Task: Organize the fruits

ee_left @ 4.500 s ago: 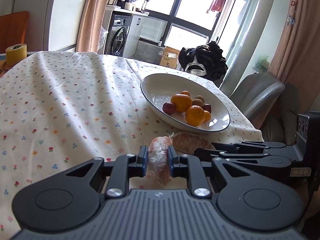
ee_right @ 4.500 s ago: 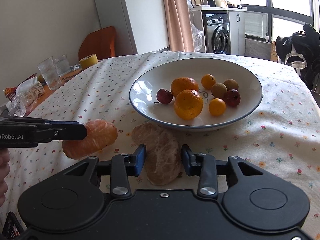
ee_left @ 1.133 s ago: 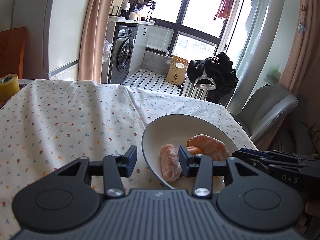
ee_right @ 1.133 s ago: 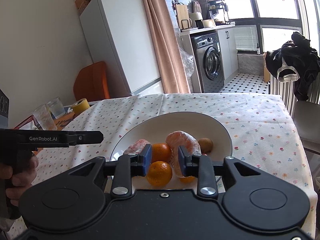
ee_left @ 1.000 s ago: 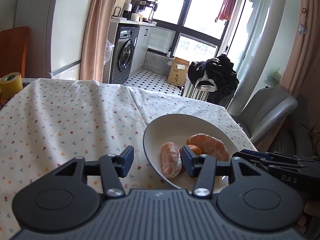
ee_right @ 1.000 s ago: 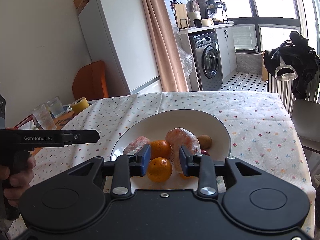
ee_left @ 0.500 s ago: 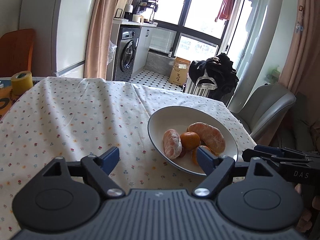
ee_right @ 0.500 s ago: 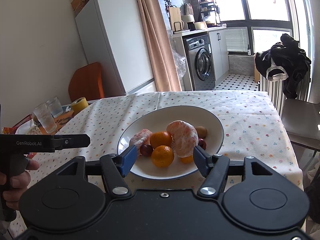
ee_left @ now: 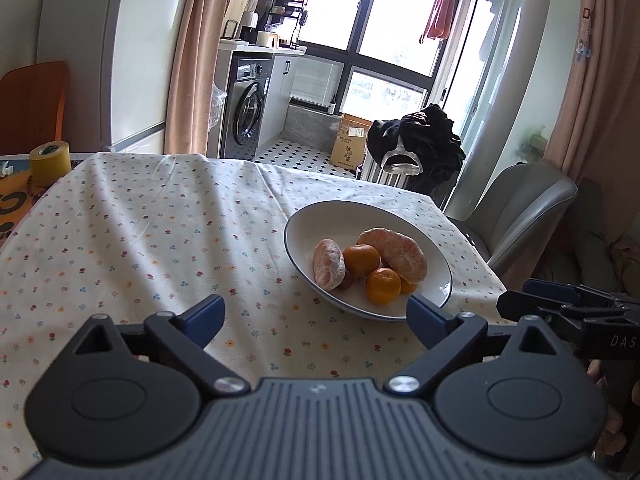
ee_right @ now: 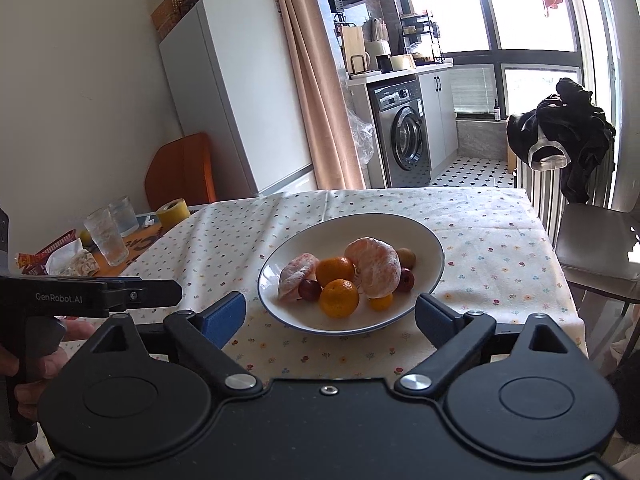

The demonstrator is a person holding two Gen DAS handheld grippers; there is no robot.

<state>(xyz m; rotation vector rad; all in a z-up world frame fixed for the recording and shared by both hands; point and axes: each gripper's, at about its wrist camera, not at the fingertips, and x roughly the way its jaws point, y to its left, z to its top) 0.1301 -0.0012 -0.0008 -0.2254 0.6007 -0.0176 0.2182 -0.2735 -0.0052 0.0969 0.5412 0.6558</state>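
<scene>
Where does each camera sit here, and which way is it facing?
Left wrist view: on the left hand-held gripper, jaws open, facing across the table at the bowl and balcony windows; the right hand-held gripper enters at right.
Right wrist view: on the right hand-held gripper, jaws open, facing the bowl, fridge and washing machine; the left hand-held gripper and a hand show at left.
Shared: the bowl of fruit, washing machine, yellow tape roll.
</scene>
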